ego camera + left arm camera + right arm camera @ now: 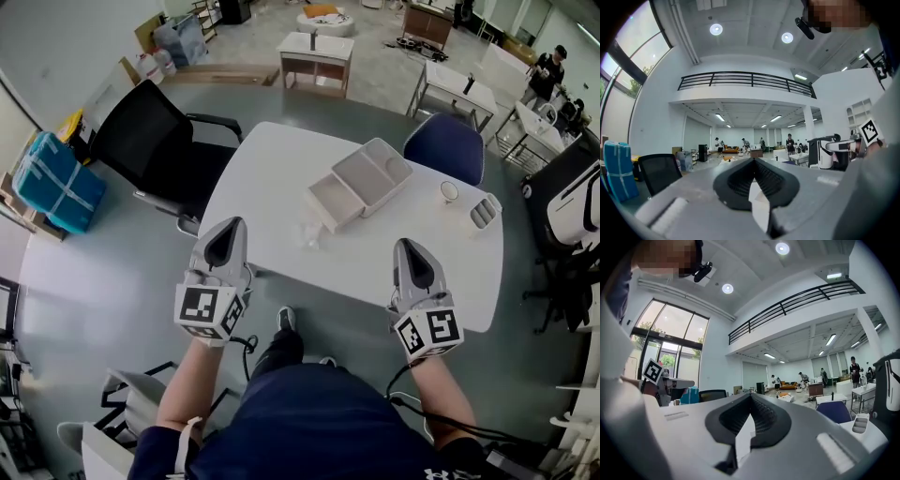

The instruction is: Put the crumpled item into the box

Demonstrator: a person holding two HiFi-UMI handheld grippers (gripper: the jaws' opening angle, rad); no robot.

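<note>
I see the white table (281,159) ahead of me, with a black chair (155,141) at its left and a blue chair (448,145) behind it. The box (367,174) lies open on the tabletop, and both its halves look empty. My left gripper (228,231) and right gripper (410,251) hover at the near edge of the table, each pointing level with its jaws pressed together on nothing. The crumpled item (307,232) lies on the table just in front of the box, between the two grippers and clear of both. A small cup (450,191) stands off to the right.

My worry is reaching in with jaws that are not yet spread. They would shove the light wad along the table or off its edge instead of catching it. A pinch set too low could also scrape the tabletop, and a wide swing could bump the box askew.
</note>
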